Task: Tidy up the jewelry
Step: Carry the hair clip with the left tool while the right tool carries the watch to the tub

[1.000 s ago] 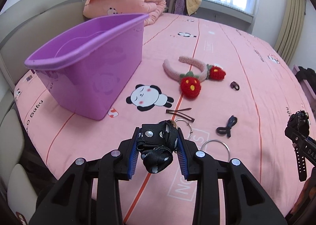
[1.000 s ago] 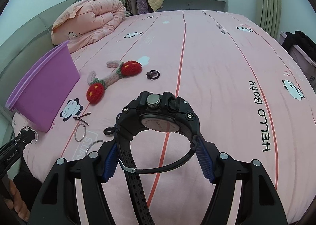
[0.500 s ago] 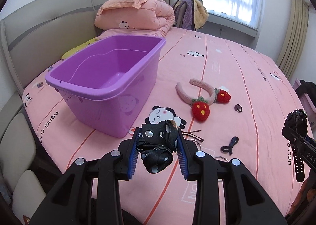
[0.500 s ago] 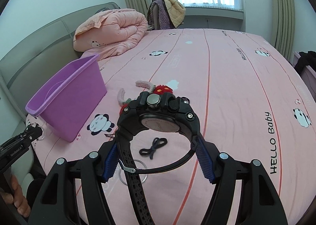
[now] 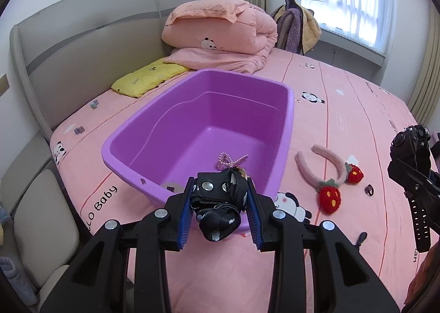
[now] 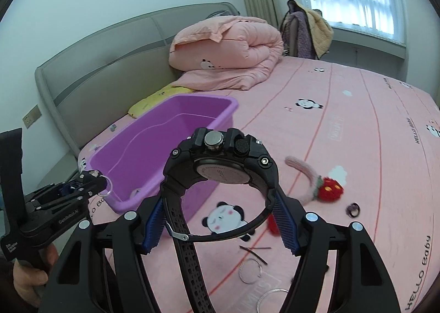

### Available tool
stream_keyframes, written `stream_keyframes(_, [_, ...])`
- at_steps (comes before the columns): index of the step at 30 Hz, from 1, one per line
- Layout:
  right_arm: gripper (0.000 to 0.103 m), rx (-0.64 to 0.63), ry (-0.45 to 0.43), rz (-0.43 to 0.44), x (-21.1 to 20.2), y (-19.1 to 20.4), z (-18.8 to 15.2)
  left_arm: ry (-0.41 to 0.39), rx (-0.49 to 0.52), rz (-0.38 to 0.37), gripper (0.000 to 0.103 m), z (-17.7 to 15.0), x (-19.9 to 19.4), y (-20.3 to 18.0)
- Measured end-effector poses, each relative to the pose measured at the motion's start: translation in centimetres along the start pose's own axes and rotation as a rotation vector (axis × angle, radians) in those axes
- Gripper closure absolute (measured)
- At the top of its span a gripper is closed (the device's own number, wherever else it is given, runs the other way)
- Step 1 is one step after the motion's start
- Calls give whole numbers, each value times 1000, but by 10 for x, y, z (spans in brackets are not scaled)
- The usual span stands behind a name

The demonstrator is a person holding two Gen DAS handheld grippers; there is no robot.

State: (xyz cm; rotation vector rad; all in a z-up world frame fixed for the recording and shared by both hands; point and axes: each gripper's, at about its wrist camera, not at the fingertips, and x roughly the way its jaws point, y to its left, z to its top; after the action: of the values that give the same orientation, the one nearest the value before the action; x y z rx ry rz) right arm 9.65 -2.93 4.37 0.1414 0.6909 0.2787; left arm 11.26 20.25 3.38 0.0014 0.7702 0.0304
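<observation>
My left gripper [image 5: 220, 214] is shut on a black dotted fabric strap with snaps and a ring [image 5: 218, 203], held above the near rim of the purple bin [image 5: 176, 120]. A pink bead chain [image 5: 228, 160] lies inside the bin. My right gripper [image 6: 220, 219] is shut on a black wristwatch [image 6: 220, 167], held in the air right of the bin [image 6: 154, 134]. The left gripper also shows in the right wrist view [image 6: 96, 181], and the watch in the left wrist view [image 5: 412, 153].
On the pink bed sheet lie a pink strawberry headband [image 5: 327, 175], a small dark ring [image 5: 369, 190], hair pins [image 6: 254, 251] and two metal bangles [image 6: 250, 271]. A folded pink duvet [image 5: 220, 30] and a yellow pillow [image 5: 148, 79] lie by the grey headboard.
Both grippers have risen and swung left toward the purple bin, each keeping its item. The bin's inside and the bead chain have come into view.
</observation>
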Motion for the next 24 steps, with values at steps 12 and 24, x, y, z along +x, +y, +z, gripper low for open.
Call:
stream_keyframes(12, [37,-102,115,102,112,83,69,125,-86,65,69,40,71,60])
stream_keyframes(24, [37,-114,303,97,206,104,78,231,-48,122,68,44,120,74])
